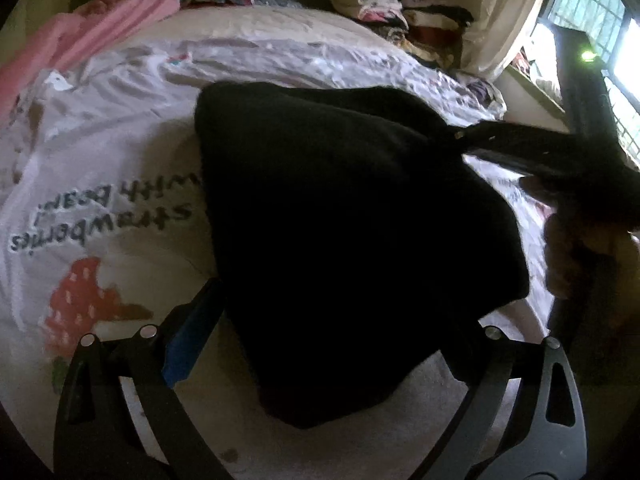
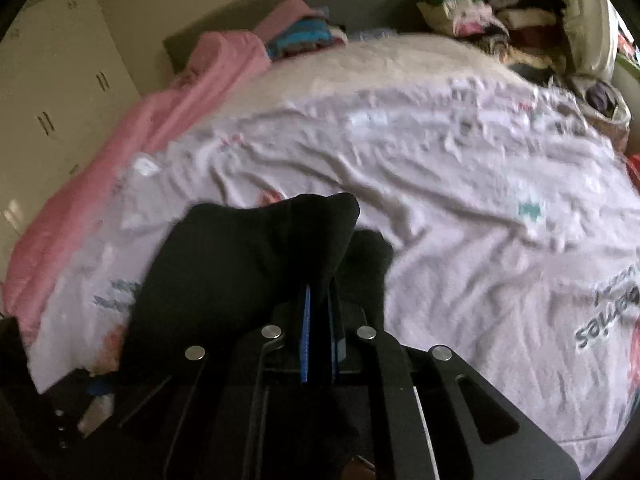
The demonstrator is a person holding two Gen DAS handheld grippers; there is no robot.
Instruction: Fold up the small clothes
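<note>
Left wrist view: black garment (image 1: 352, 240) draped over the printed white sheet (image 1: 100, 184), lifted at one corner toward the right edge of frame; left gripper (image 1: 324, 344) spread wide, blue-padded finger (image 1: 192, 336) to the left of the cloth, the opposite finger hidden behind the fabric, nothing pinched; right gripper (image 1: 516, 148) reaching in from the right, closed on the raised corner; stacks of folded clothes (image 1: 384, 4) well apart at the far end of the bed, pink cloth (image 1: 100, 20) along the far left.

Right wrist view: right gripper (image 2: 320, 292) pressed together on a bunched fold of the black garment (image 2: 240, 252), blue pads nearly meeting with fabric between; remainder of the garment trailing down to the left onto the printed white sheet (image 2: 460, 184); pink cloth (image 2: 168, 120) and folded clothes (image 2: 492, 16) beyond.

Judged risk: hold confined to one bunched corner, so a quick pull likely to slip the cloth free or drag it into a crooked heap; with the left fingers unclosed, no anchor on the opposite edge, hence a skewed fold; the loose sheet beneath liable to be caught up with the garment.
</note>
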